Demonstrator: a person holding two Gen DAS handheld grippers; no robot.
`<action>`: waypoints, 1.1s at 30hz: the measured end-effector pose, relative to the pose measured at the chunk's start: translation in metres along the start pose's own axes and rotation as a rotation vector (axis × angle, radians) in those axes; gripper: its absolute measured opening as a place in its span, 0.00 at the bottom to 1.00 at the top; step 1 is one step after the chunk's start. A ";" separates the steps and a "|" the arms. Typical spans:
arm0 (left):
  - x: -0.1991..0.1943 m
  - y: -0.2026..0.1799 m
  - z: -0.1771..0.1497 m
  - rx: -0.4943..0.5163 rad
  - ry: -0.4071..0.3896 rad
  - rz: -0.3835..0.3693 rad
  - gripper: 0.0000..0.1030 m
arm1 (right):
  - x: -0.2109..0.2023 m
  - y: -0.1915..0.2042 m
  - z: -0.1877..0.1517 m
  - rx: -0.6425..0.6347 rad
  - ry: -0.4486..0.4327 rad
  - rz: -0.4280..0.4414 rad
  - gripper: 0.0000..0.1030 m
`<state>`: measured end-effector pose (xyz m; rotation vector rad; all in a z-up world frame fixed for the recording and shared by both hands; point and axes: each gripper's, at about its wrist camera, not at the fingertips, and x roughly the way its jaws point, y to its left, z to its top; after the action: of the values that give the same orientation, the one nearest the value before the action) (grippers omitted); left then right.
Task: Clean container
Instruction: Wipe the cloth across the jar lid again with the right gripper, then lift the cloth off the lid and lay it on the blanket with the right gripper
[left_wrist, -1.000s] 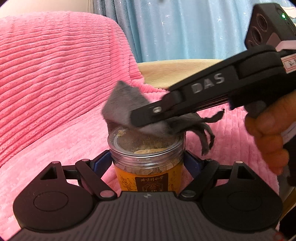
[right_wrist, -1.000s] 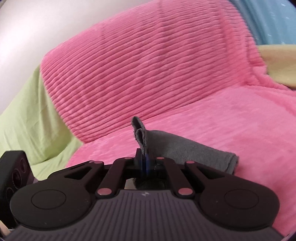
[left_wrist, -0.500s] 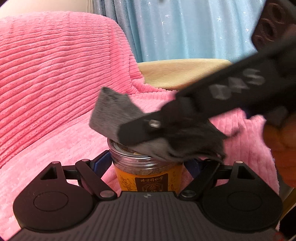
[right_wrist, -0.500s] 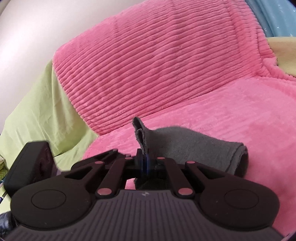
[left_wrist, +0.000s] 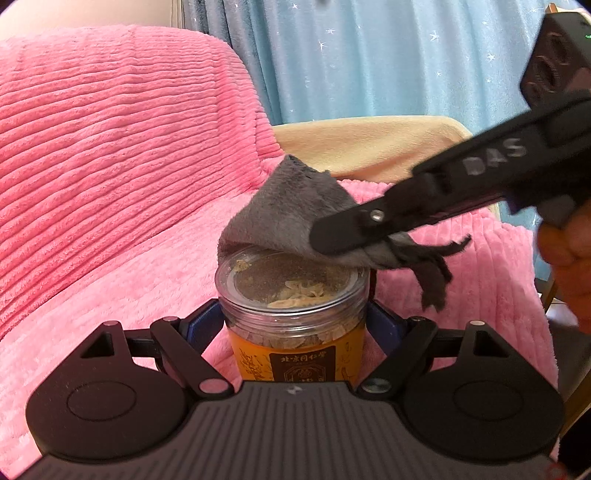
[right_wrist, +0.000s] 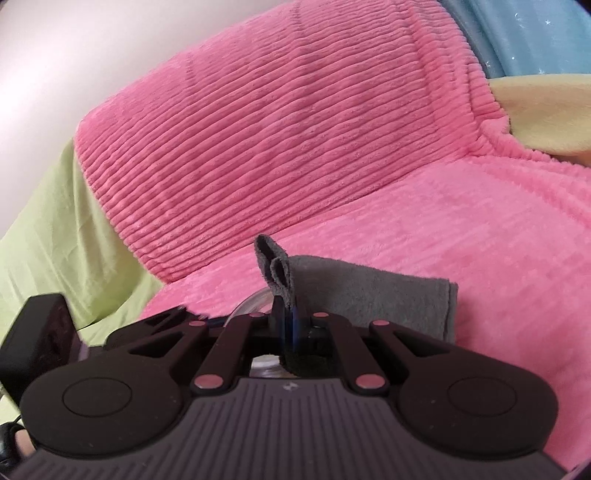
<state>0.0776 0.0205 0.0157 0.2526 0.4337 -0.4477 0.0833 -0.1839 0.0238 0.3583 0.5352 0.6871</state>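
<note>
A clear plastic jar (left_wrist: 295, 314) with an orange label and a see-through lid stands upright, and my left gripper (left_wrist: 295, 317) is shut on its sides just under the lid. Dried flakes show inside. My right gripper (left_wrist: 325, 240) comes in from the upper right, shut on a grey cloth (left_wrist: 284, 210) whose lower edge rests on the back rim of the lid. In the right wrist view the right gripper (right_wrist: 288, 321) pinches a fold of the grey cloth (right_wrist: 369, 295), and part of the jar's lid (right_wrist: 255, 299) shows below it.
A pink ribbed blanket (left_wrist: 110, 166) covers the sofa seat and back under the jar. A beige cushion (left_wrist: 369, 144) lies behind, with a blue star curtain (left_wrist: 369, 55) beyond. A green sheet (right_wrist: 55, 240) lies to the left. A person's hand (left_wrist: 569, 266) holds the right gripper.
The right gripper swept the cloth forward over the lid half a second ago, then drew it back and up to the far rim. The jar stayed still in the left gripper.
</note>
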 end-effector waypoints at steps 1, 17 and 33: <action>0.000 0.000 0.000 0.000 0.000 0.000 0.81 | 0.001 0.002 -0.001 0.009 0.006 0.019 0.01; -0.002 -0.004 -0.003 0.021 -0.003 0.006 0.81 | 0.017 -0.006 0.004 0.098 -0.017 0.039 0.01; -0.007 -0.002 -0.004 -0.026 -0.013 -0.003 0.81 | -0.038 -0.072 0.012 0.413 -0.218 0.023 0.02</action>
<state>0.0697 0.0227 0.0145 0.2236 0.4266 -0.4456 0.1017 -0.2635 0.0121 0.8178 0.4636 0.5477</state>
